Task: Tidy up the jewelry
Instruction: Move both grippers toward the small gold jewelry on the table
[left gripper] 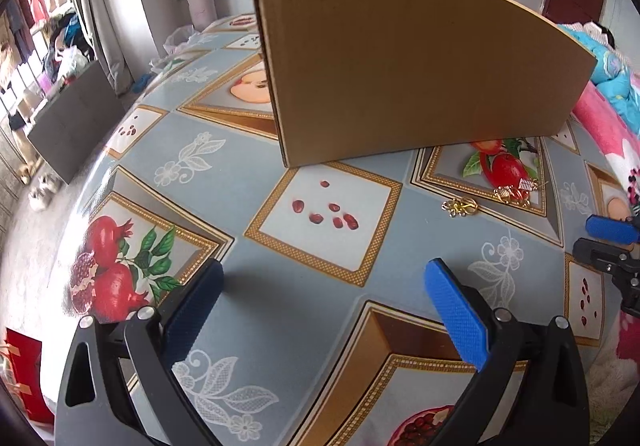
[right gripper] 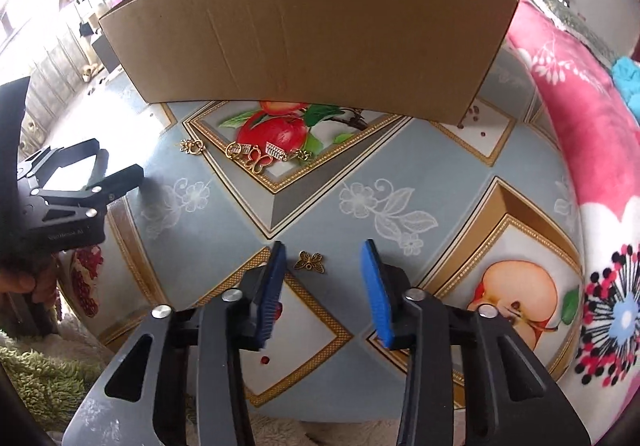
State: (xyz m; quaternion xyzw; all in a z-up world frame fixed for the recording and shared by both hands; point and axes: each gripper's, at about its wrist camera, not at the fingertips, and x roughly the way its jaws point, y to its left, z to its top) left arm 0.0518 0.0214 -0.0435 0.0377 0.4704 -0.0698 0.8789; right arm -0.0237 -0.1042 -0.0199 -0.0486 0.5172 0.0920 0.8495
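Observation:
An open cardboard box (right gripper: 312,38) stands on the patterned tablecloth; it also shows in the left wrist view (left gripper: 420,62). Several small gold jewelry pieces (right gripper: 256,156) lie in a row in front of it, with one gold piece (right gripper: 192,146) apart to their left. In the left wrist view these show as a cluster (left gripper: 514,192) and a single piece (left gripper: 460,207). A bronze butterfly charm (right gripper: 309,261) lies on the cloth just ahead of my right gripper (right gripper: 323,252), between its open fingertips. My left gripper (left gripper: 324,270) is open and empty over the cloth.
The left gripper's black body (right gripper: 60,202) sits at the left of the right wrist view. The right gripper's blue tip (left gripper: 612,230) shows at the right edge of the left wrist view. A pink blanket (right gripper: 580,118) lies along the table's right side.

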